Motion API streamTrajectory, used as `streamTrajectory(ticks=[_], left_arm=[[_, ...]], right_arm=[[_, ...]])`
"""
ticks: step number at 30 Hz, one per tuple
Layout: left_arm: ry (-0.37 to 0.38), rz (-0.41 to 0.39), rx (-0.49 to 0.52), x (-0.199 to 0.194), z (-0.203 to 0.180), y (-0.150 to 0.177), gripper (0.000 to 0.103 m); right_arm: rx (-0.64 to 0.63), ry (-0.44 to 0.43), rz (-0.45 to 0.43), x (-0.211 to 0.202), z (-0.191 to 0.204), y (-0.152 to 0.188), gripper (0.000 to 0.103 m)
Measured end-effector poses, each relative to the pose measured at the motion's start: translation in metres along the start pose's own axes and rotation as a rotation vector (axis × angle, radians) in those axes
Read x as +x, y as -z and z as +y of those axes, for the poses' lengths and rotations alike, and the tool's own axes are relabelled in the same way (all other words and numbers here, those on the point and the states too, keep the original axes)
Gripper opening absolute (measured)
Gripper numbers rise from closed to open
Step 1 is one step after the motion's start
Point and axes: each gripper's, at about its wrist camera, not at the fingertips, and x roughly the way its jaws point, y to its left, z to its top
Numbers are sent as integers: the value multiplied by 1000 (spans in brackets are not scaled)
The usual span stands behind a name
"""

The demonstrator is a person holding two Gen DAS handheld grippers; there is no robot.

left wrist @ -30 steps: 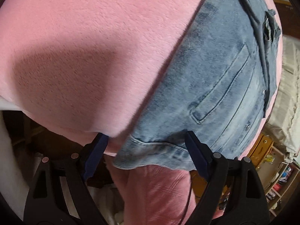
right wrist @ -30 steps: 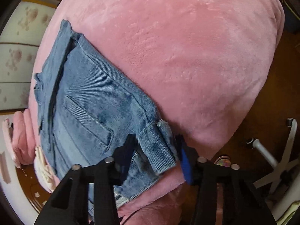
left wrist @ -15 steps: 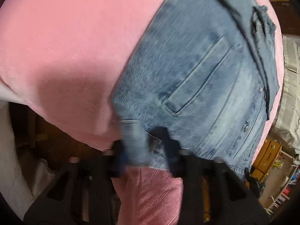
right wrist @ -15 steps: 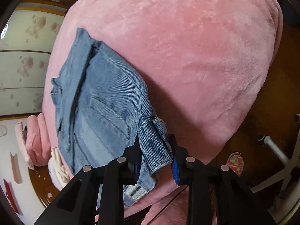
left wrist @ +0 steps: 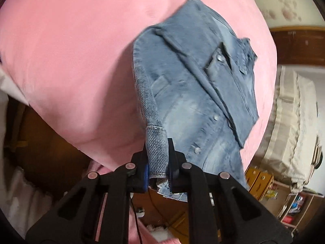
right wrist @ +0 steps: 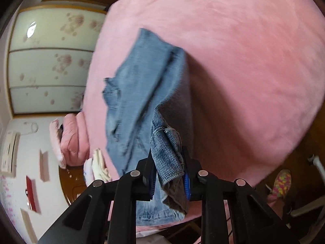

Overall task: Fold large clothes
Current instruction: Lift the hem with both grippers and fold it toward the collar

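A faded blue denim jacket (left wrist: 199,93) hangs lifted above a pink plush bed cover (left wrist: 71,50). My left gripper (left wrist: 157,166) is shut on a denim cuff edge at the jacket's near corner. My right gripper (right wrist: 168,172) is shut on the other bunched denim cuff (right wrist: 168,152). In the right wrist view the jacket (right wrist: 142,93) is blurred and drapes down from my jaws over the pink cover (right wrist: 254,71). Buttons and a chest pocket show on the jacket in the left wrist view.
Pink folded bedding (right wrist: 71,140) and pale clothes (right wrist: 97,166) lie beyond the bed's far edge. A cream curtain (left wrist: 294,122) and low shelves (left wrist: 290,205) stand to the right. Dark wood floor (left wrist: 46,152) lies below the bed edge. A white metal stand (right wrist: 316,166) is at right.
Both grippers closed on the jacket's cuffs and lifted it off the pink cover. The jacket now hangs raised and shows its button front.
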Motion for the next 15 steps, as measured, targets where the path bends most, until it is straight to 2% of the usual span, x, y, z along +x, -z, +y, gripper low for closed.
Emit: streamTrajectory(ticks=[5,8,11,15], left_arm=[[47,-58,68,-48,-54,-34,10],[92,-85,56,-70,-79,-61,9],[118,-95,23,-90,-99,-98,9],[76,-107,12,-102,-124,-143,9]], right_arm=[[-107,-65,-54,-13,71,-28,19],[-109,-125,-105,-19,106,-51,19],[-103,-147,-144,-23,136,-76,19],[-111,-118,-173,-17,171,-105,19]])
